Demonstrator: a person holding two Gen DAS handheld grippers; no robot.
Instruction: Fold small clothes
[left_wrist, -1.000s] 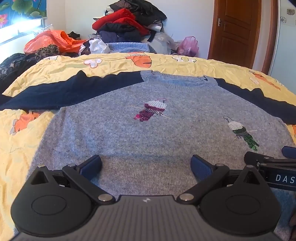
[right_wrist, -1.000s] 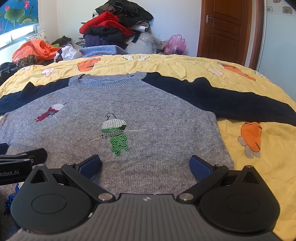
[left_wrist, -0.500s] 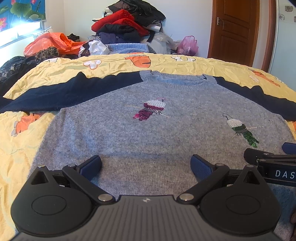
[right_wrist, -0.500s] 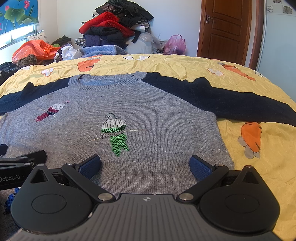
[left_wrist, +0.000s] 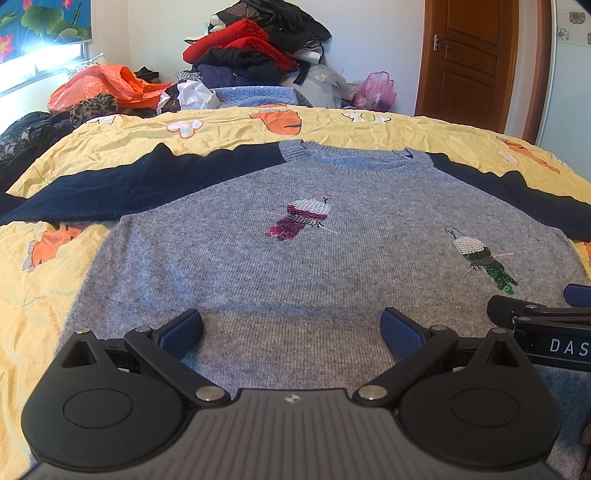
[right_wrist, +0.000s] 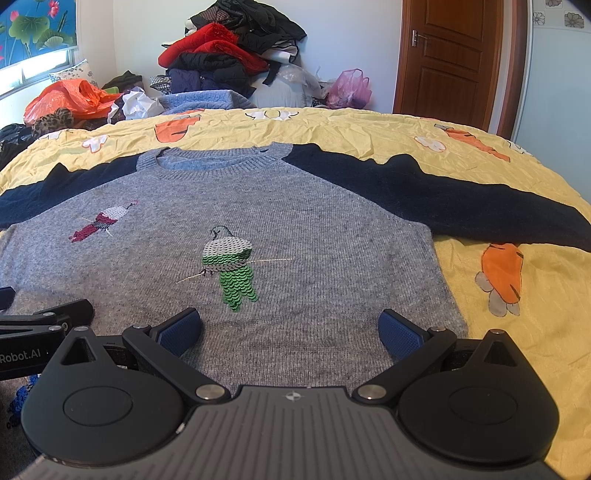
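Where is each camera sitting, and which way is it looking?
Left wrist: rides the left gripper, low over the grey sweater, facing the clothes pile; the right gripper pokes in.
Right wrist: rides the right gripper, low over the sweater's hem, facing the door; the left gripper's side shows.
Both see the sweater, the green bird and the yellow bedspread.
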